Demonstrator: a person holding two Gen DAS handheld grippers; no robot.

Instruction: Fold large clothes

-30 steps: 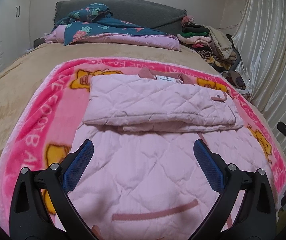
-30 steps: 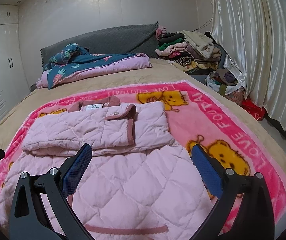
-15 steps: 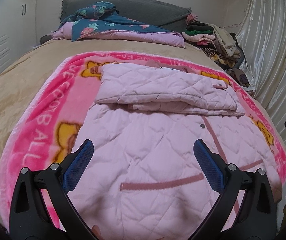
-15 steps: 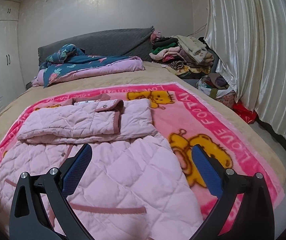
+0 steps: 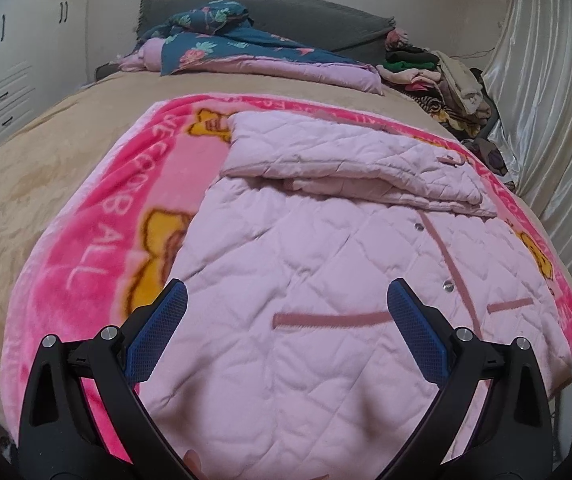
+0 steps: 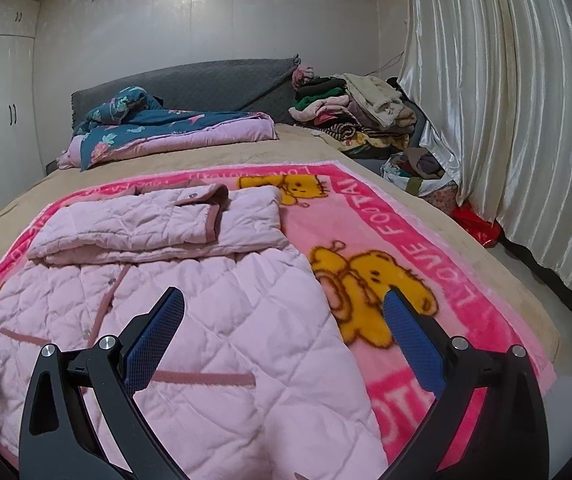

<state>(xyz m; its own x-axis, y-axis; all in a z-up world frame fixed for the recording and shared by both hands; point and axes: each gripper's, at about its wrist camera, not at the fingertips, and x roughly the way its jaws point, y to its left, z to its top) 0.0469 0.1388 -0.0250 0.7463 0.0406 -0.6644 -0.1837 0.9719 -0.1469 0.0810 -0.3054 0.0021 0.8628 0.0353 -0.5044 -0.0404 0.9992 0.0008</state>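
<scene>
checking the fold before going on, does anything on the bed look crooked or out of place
Nothing stands out. The pink quilted jacket lies flat on the pink cartoon blanket, its sleeves folded across the chest. Both hand-held grippers hover open above its hem.

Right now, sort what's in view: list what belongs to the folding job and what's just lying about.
Part of the job:
- pink quilted jacket, sleeves folded across
- left hand-held gripper, open
- right hand-held gripper, open

Just lying about:
- pink bear blanket underneath
- floral quilt
- clothes pile
- red bag
</scene>
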